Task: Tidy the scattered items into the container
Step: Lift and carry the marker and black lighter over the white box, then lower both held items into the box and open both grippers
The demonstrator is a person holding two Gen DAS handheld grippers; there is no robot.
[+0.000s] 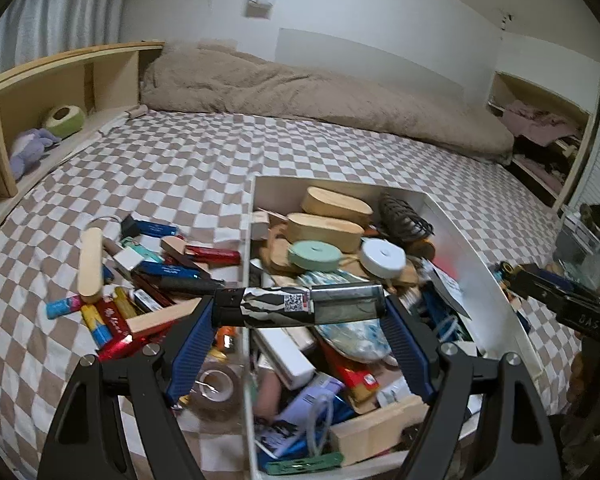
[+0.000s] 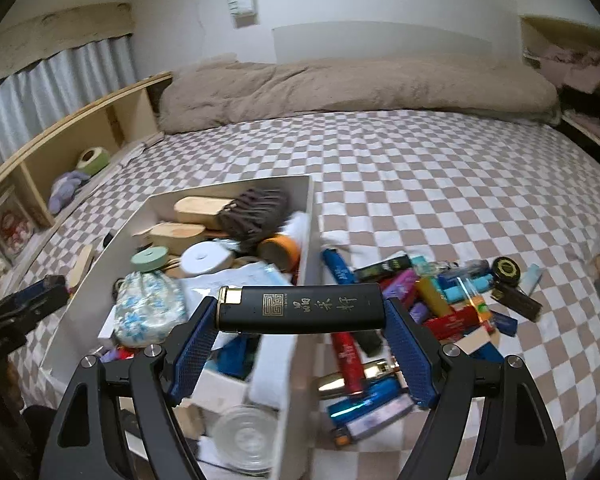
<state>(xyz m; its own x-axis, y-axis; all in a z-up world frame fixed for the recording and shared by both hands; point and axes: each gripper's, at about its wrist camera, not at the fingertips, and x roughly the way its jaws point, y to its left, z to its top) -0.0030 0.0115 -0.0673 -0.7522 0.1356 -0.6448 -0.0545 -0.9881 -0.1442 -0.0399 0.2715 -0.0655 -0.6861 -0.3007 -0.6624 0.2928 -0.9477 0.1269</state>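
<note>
both tongs, left (image 1: 300,308) and right (image 2: 300,310), clench lighters crosswise over the box (image 2: 300,216).

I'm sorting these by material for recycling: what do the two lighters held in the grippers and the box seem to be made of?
Black lighter: glossy plastic probably, gold metal-looking collar. Patterned lighter: printed wrap, translucent plastic end. White box: smooth thin walls, perhaps coated card or plastic.

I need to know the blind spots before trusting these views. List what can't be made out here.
- Left wrist view: the near end of the white box is cut off by the bottom edge and covered by the left gripper and its patterned lighter.
- Right wrist view: items under the black lighter and right gripper are covered; the pile beside the box is motion-blurred, labels unreadable.
</note>
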